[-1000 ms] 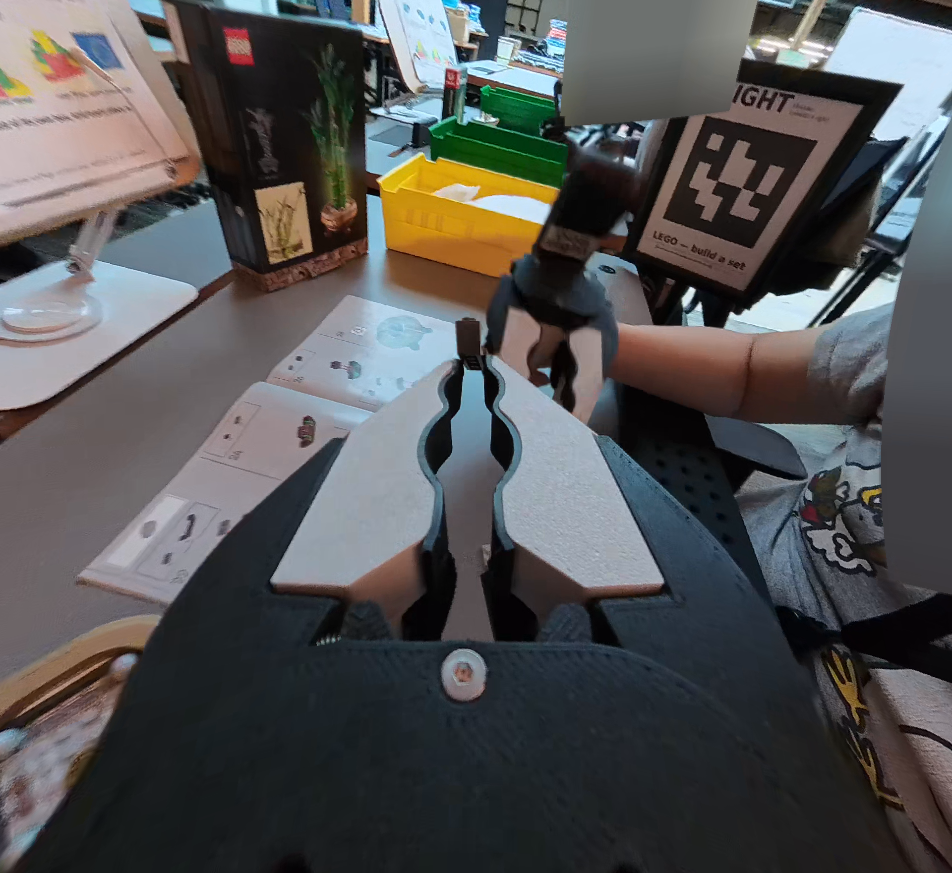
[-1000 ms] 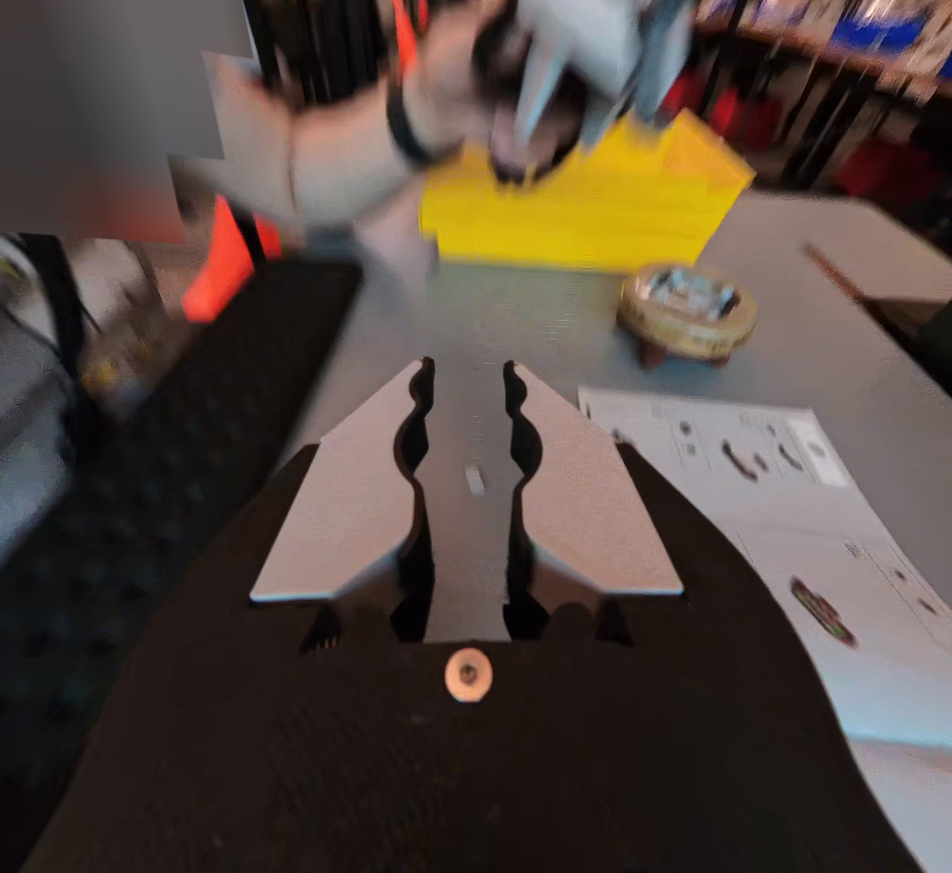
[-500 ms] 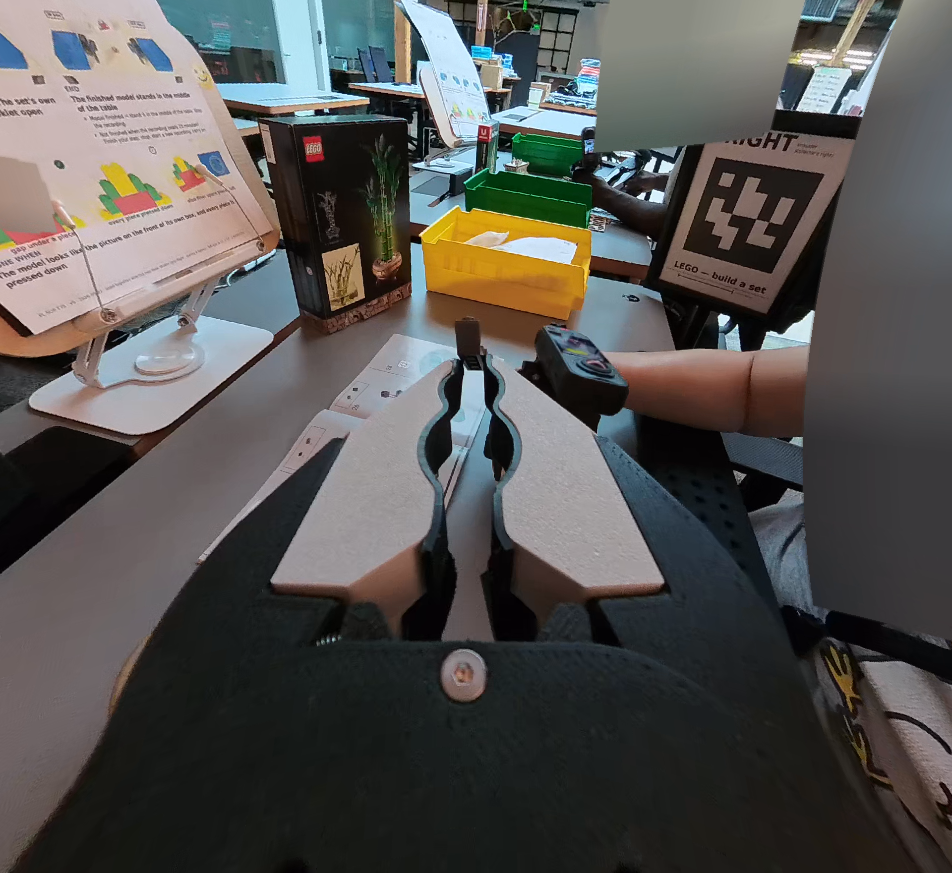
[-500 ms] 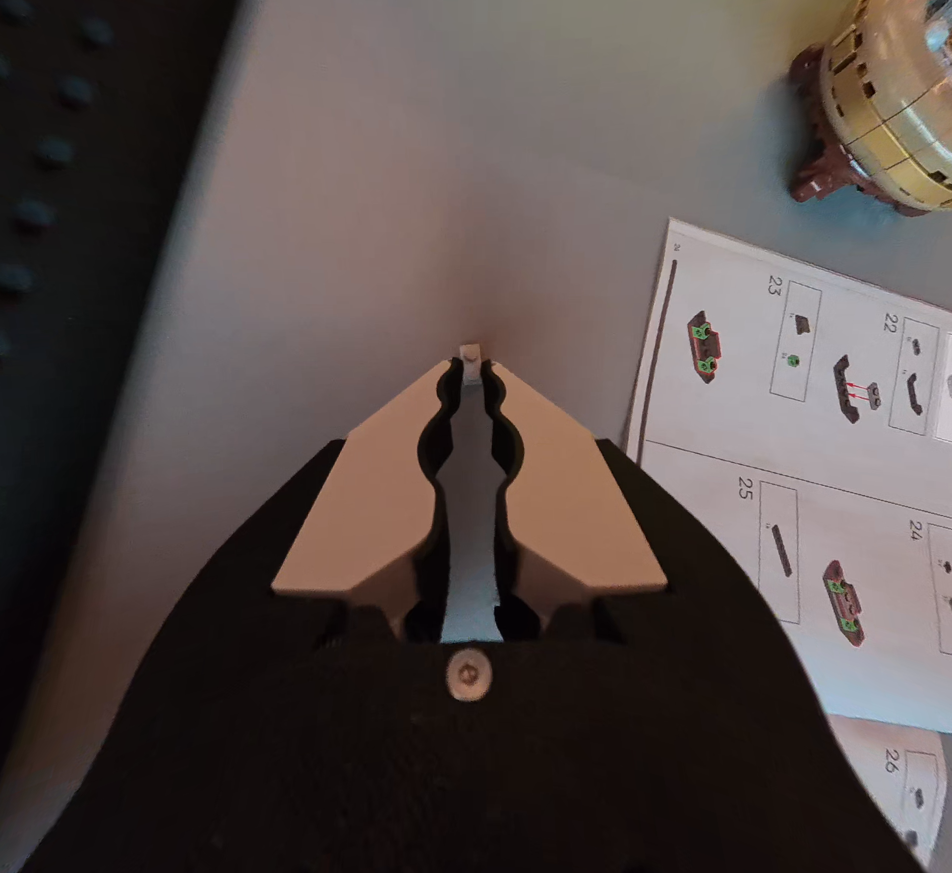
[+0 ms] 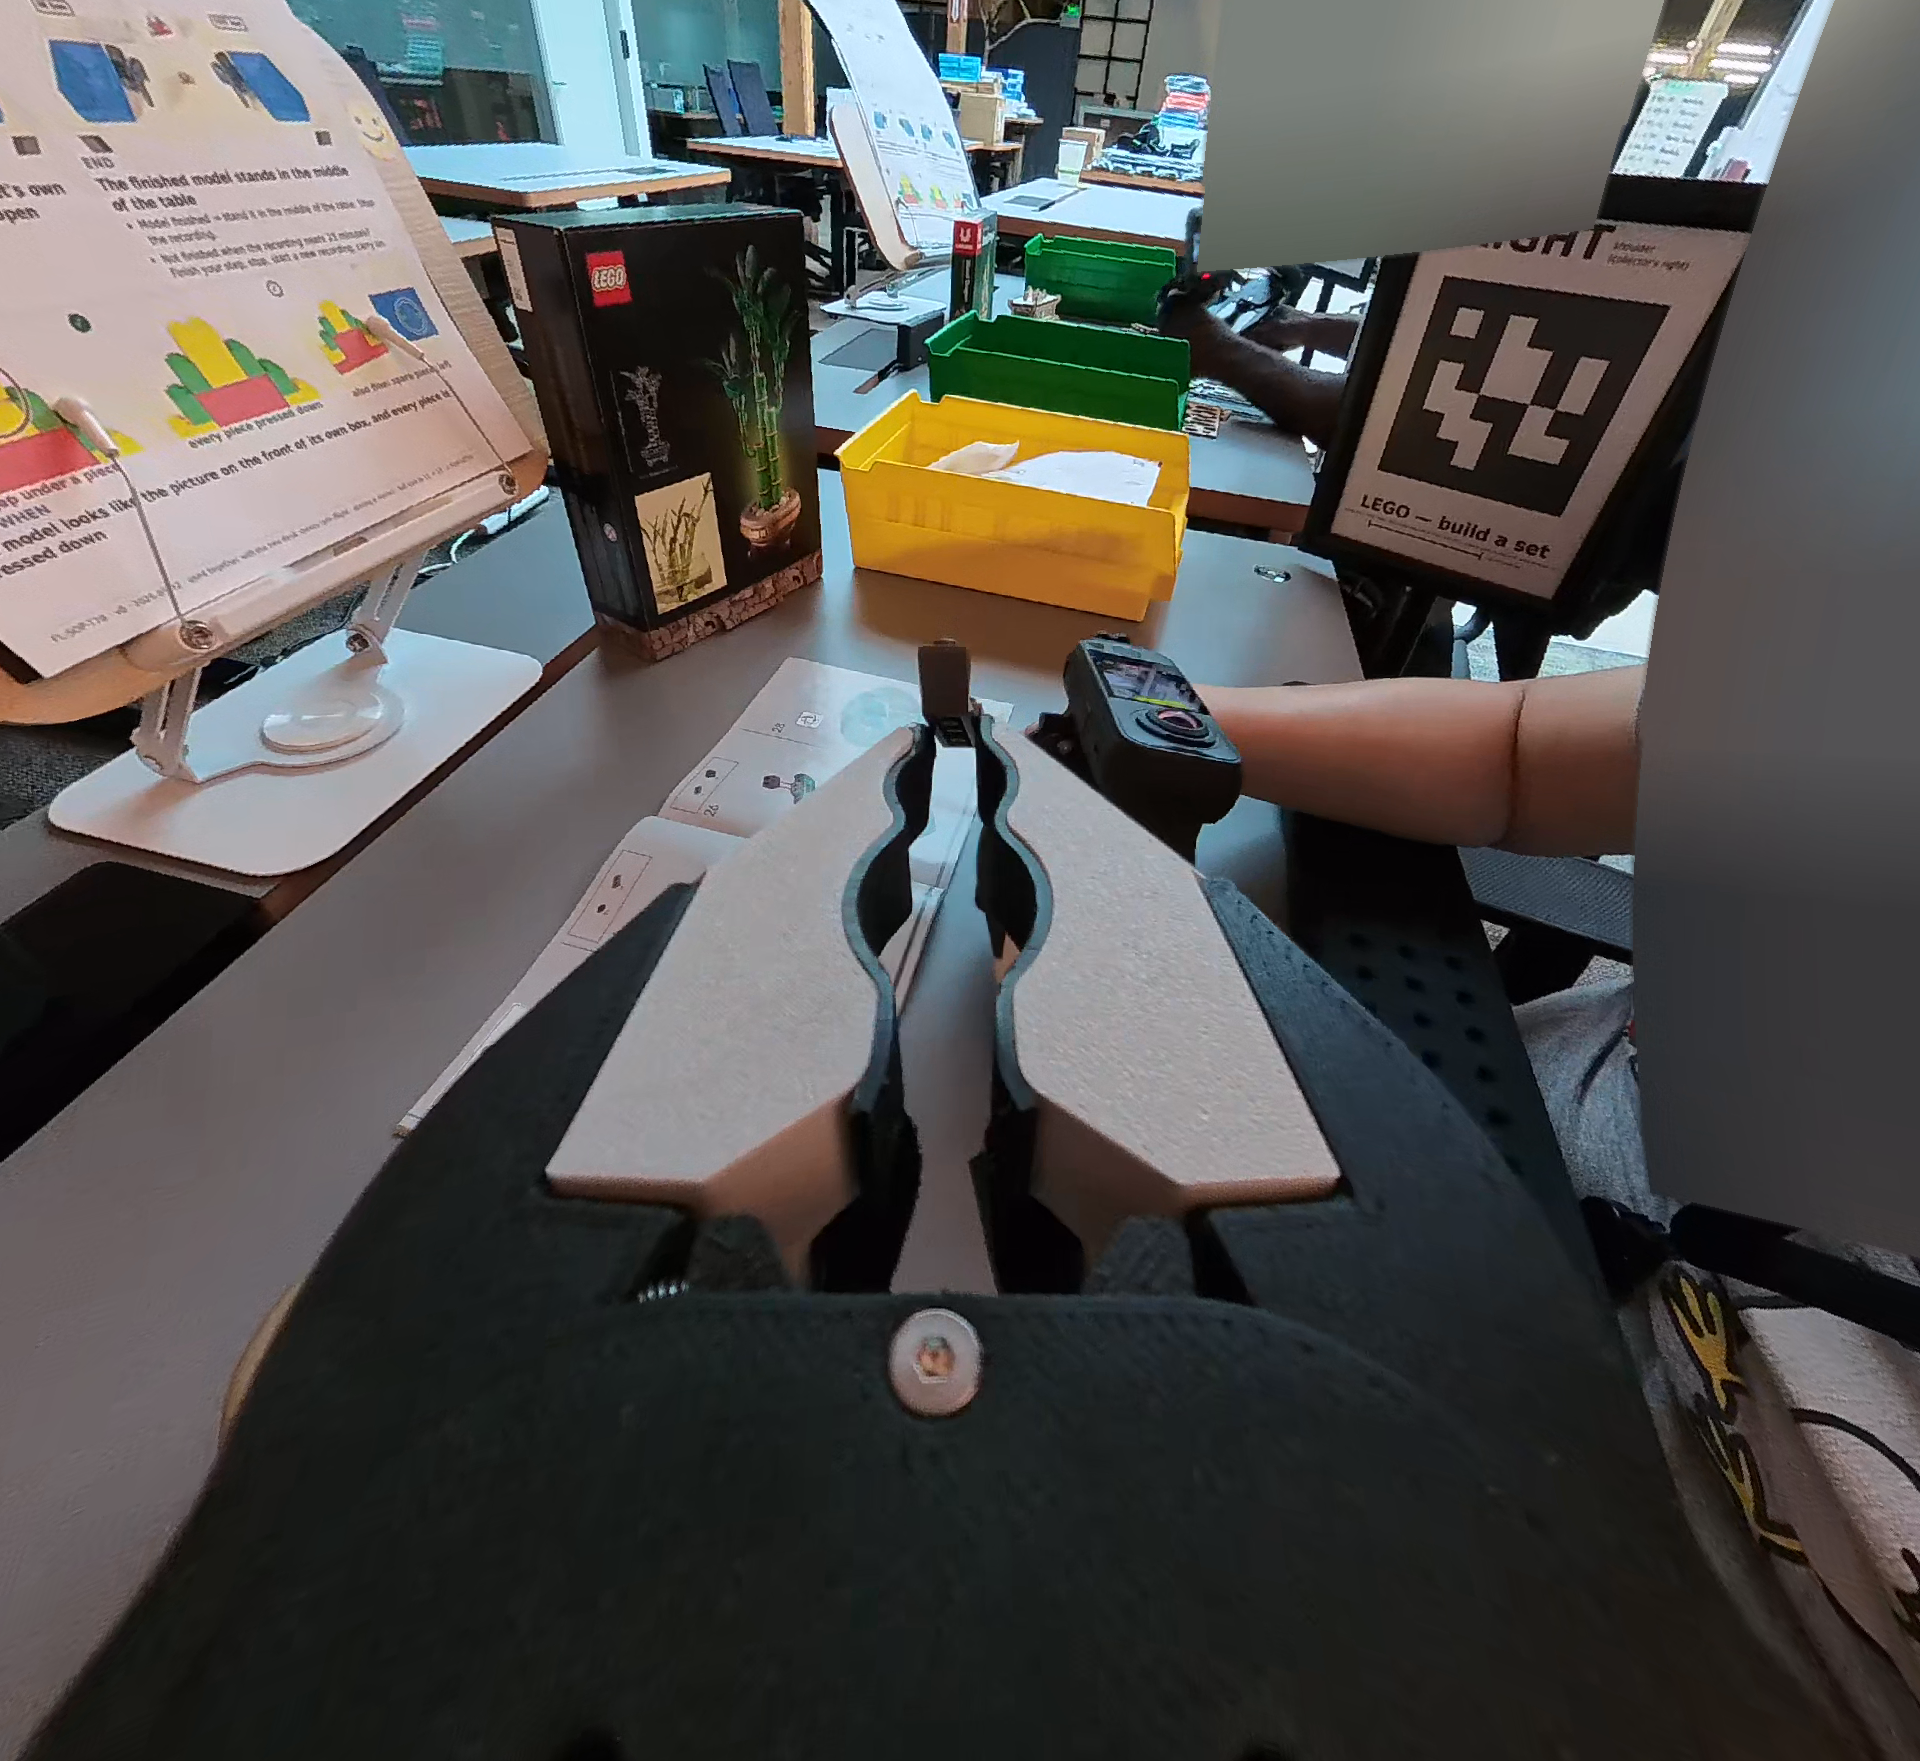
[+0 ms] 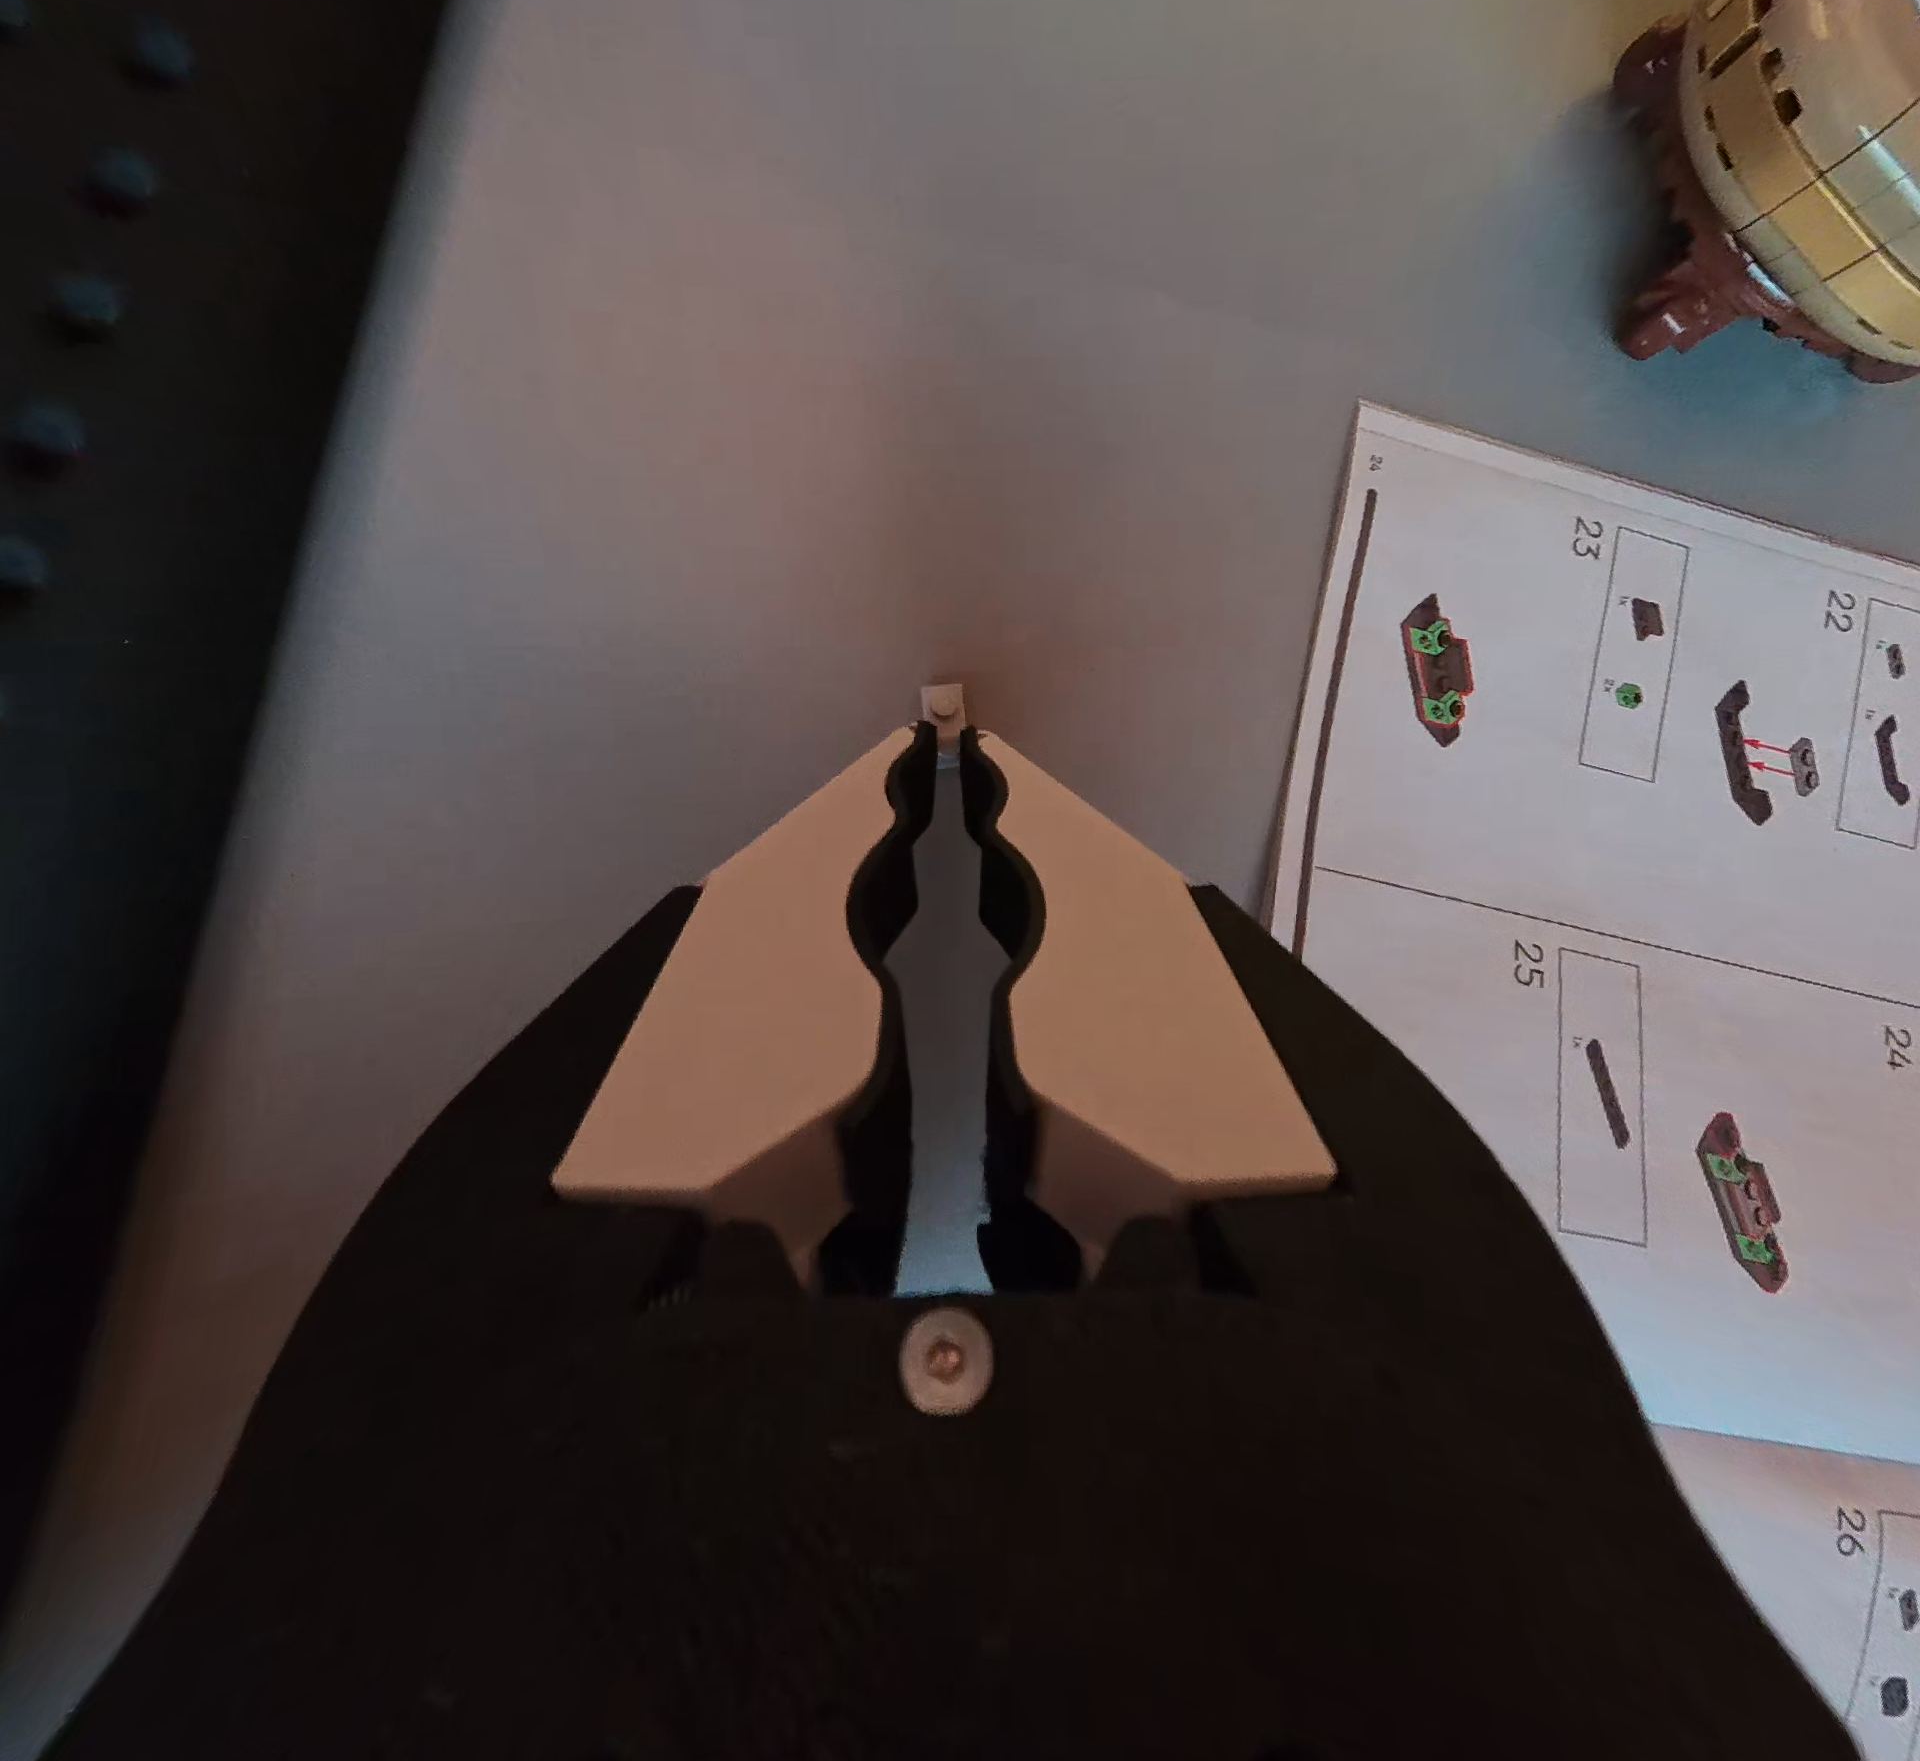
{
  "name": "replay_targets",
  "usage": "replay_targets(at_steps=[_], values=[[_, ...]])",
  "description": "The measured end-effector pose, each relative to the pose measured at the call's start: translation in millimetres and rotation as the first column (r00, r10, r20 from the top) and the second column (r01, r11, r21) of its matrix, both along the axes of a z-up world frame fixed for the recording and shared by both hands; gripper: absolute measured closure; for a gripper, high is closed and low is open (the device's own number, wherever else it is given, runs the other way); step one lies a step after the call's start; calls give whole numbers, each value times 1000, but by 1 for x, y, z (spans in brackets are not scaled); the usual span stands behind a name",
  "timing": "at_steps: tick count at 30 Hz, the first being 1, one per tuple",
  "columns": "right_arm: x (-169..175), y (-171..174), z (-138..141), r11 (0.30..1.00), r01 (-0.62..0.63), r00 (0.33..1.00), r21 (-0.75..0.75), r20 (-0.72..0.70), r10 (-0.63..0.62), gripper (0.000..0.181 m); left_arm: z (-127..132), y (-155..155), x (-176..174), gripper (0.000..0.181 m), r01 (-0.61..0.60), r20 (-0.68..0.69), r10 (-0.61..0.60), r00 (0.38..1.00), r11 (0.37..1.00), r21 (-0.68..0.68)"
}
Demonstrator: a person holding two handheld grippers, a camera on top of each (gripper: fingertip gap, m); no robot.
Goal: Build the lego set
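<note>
1. My left gripper (image 5: 948, 737) was nearly closed, its tips pinching a small dark brown piece (image 5: 943, 677) that stood upright above them, over the open instruction booklet (image 5: 800, 755).
2. My right gripper (image 6: 942, 737) pointed down at the grey table (image 6: 935, 257), closed almost fully on a tiny light grey one-stud piece (image 6: 943, 703) that poked out just past the tips.
3. In the right wrist view, the booklet (image 6: 1621, 880) lay to the right of my fingers (image 6: 1132, 1005), and the tan rounded pot model on brown feet (image 6: 1808, 184) stood beyond its far corner.
4. In the left wrist view, the black set box (image 5: 675, 423) stood upright at the far side of the table, the yellow bin (image 5: 1008, 516) just beside it.
5. A sheet on a white stand (image 5: 301, 745) occupied the left.
</note>
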State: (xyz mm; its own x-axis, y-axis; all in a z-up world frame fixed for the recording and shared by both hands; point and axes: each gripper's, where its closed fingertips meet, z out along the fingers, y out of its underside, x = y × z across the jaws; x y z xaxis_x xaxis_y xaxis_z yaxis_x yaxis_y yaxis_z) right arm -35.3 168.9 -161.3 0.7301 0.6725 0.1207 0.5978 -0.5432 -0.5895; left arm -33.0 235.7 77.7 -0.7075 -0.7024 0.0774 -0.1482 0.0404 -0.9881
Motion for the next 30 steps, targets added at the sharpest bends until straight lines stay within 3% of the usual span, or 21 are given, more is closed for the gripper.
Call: replay_targets(at_steps=[5,9,13,16,19,24,30], values=[[6,-2,8,998,35,999,42,-12,-35,179,0,4,2,175,-23,3,23,1000,1000,-8],[26,0,39,967,190,974,172,-157,-164,179,-2,8,7,175,-48,-16,48,999,998,-40],[61,-2,86,866,428,845,259,-454,-282,179,-11,4,15,175,-64,-37,62,997,996,-66],[83,-6,115,793,552,704,258,-654,-277,180,-22,-4,21,175,-53,-63,47,997,994,-99],[92,-12,132,768,599,596,228,-768,-237,180,-35,-14,27,175,-43,-84,32,996,989,-138],[94,-15,137,762,615,544,203,-808,-224,180,-49,-25,41,175,-34,-96,13,995,975,-221],[93,-15,142,765,623,469,164,-861,-197,180,-87,-43,50,175,-30,-143,-11,990,959,-281]])
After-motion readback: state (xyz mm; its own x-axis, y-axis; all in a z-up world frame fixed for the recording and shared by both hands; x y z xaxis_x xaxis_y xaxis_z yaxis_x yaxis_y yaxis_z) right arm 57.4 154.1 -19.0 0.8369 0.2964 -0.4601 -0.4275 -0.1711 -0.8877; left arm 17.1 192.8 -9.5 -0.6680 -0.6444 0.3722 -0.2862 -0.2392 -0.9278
